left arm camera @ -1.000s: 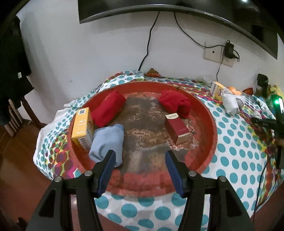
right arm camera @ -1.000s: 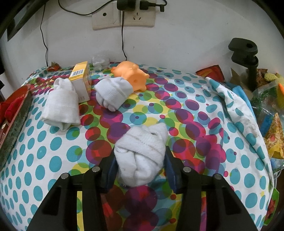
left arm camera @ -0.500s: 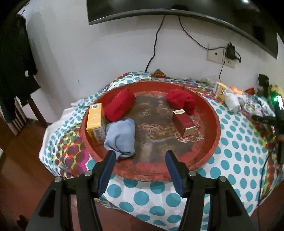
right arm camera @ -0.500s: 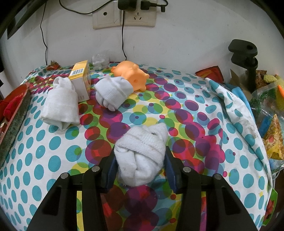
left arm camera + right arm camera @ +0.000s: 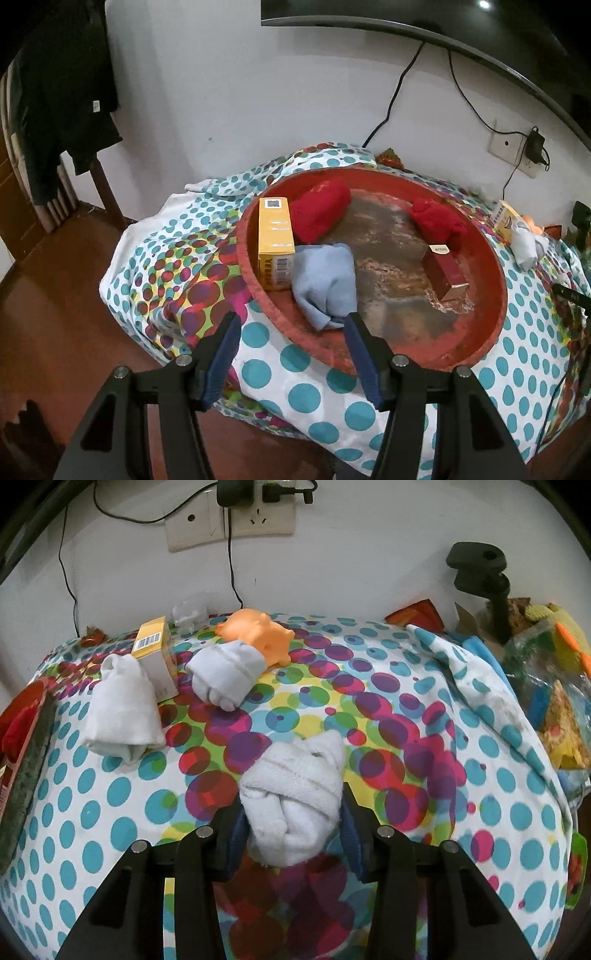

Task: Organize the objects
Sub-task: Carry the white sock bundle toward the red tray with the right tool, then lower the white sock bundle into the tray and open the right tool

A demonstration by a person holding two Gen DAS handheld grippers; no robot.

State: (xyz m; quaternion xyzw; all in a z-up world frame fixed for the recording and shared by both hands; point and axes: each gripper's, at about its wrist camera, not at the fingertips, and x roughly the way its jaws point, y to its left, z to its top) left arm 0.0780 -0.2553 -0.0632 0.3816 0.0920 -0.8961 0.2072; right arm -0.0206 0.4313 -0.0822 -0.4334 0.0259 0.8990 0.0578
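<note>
A round red tray (image 5: 255,284) on the dotted tablecloth holds a yellow box (image 5: 275,243), two red sock rolls (image 5: 321,210) (image 5: 439,221), a light blue cloth (image 5: 325,284) and a dark red box (image 5: 443,273). My left gripper (image 5: 291,321) hovers open and empty over the tray's near left rim. In the right wrist view my right gripper (image 5: 291,812) has a white sock roll (image 5: 291,794) between its blue pads. Its jaws are closing and the pads press the roll's sides. Further back lie a white sock (image 5: 122,705), a pale grey sock roll (image 5: 225,672), a small yellow box (image 5: 155,653) and an orange pig toy (image 5: 262,635).
A wall with sockets (image 5: 229,520) and cables runs behind the table. A black clamp stand (image 5: 480,576) and bags of clutter (image 5: 554,701) crowd the right edge. The tray's edge (image 5: 22,775) shows at the left of the right wrist view. Wooden floor (image 5: 55,295) and a chair with dark clothes (image 5: 62,110) lie left of the table.
The left gripper has pulled back and to the left of the tray, so floor and the table's edge now show. The right gripper's pads have drawn slightly closer on the white sock roll.
</note>
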